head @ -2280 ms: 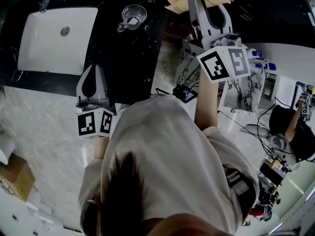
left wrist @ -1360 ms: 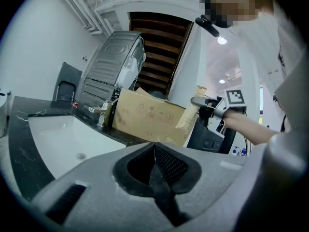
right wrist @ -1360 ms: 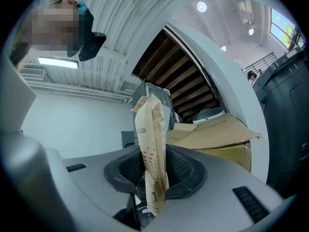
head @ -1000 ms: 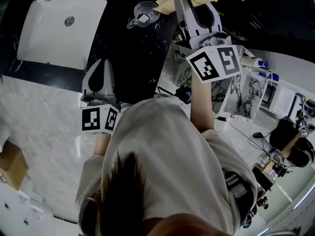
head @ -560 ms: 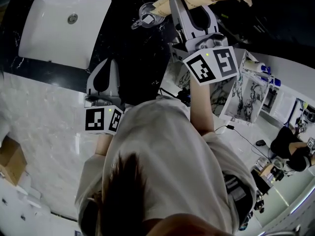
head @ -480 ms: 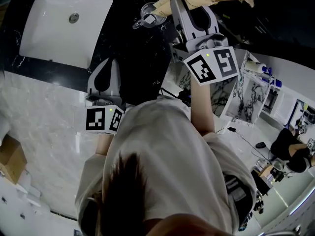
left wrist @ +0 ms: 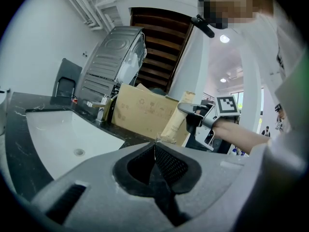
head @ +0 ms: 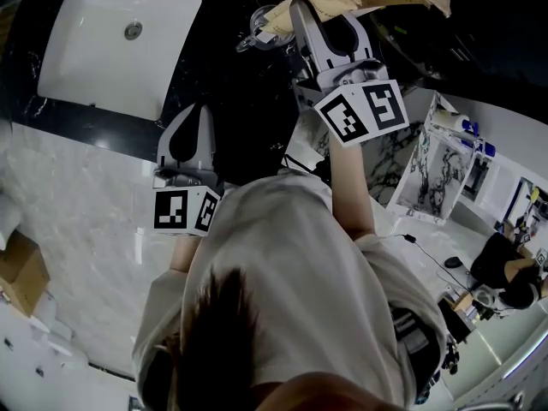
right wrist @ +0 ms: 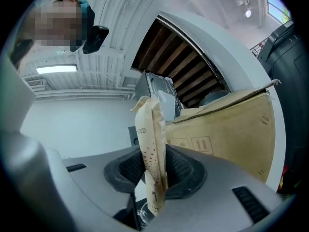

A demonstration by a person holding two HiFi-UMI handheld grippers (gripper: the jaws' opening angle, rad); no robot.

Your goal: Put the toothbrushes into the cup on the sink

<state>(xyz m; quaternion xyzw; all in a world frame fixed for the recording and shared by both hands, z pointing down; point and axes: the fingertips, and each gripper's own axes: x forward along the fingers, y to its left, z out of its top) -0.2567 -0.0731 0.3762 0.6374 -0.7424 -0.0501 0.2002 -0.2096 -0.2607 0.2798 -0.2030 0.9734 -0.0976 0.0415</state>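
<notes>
- Right gripper sits at the top middle of the head view, over the black marble counter. Its jaws are clamped on a tan paper toothbrush packet.
- The right gripper view shows that grip well. The toothbrush packet stands upright between the two pads, pinched around its lower half, with the crinkled top sticking way up above the jaws. There's some print and red dots on the paper. The brush itself is wrapped, so I can't see it.
- The cup is clear glass with a handle, on the counter just right of the sink. From above the packet covers part of it.
- In the right gripper view a bit of the cup peeks out at the very bottom, right under the packet's lower end. Honestly can't tell if the tip is inside the rim or just above it.
- Left gripper is lower down, left of centre in the head view, near the counter's front edge and well apart from the cup. Its own view shows the jaws pressed together with nothing between them.
- That left gripper view also looks across the white sink on the left, with a faucet behind it.
- A big cardboard box stands at the back of the counter, and it fills the right side of the right gripper view too.
</notes>
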